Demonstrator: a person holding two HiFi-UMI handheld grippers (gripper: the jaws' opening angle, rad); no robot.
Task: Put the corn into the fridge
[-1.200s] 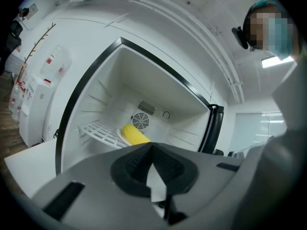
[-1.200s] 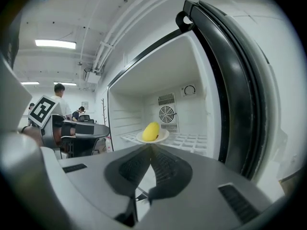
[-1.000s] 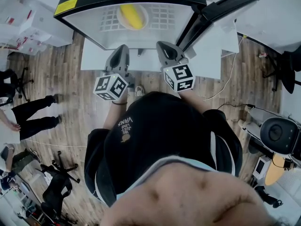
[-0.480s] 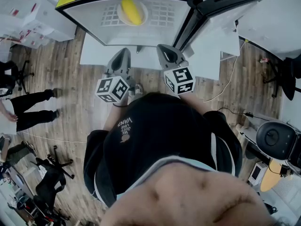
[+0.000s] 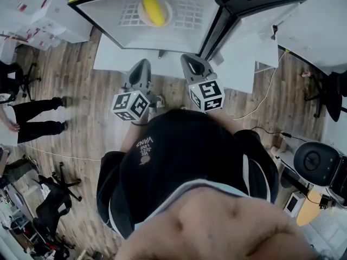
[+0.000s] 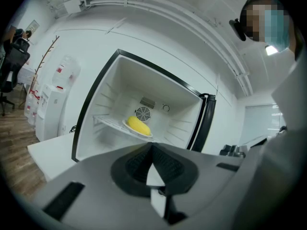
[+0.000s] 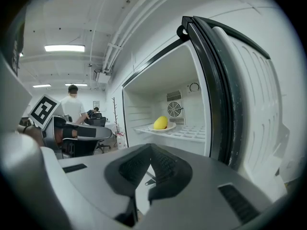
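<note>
The yellow corn [image 5: 153, 10] lies on a white plate [image 5: 142, 16] on the wire shelf inside the open fridge [image 5: 162, 28]. Both gripper views show the corn [image 6: 138, 126] [image 7: 160, 122] well ahead of the jaws. My left gripper [image 5: 142, 64] hangs in front of the fridge opening, shut and empty, its pads [image 6: 151, 145] meeting at the tips. My right gripper [image 5: 187, 57] is beside it, nearer the door, also shut [image 7: 150, 146] with nothing in it. The fridge door [image 5: 255, 4] stands wide open to the right.
The fridge rests on a low white platform [image 5: 108, 56] on the wood floor. A person's legs [image 5: 32, 118] and office chairs [image 5: 54, 199] are at the left. A cable [image 5: 260, 102] and a dark chair [image 5: 314, 158] are at the right. Another person [image 7: 72, 104] stands in the background.
Both grippers have drawn back a little from the fridge opening, staying shut. The corn has not moved on its plate.
</note>
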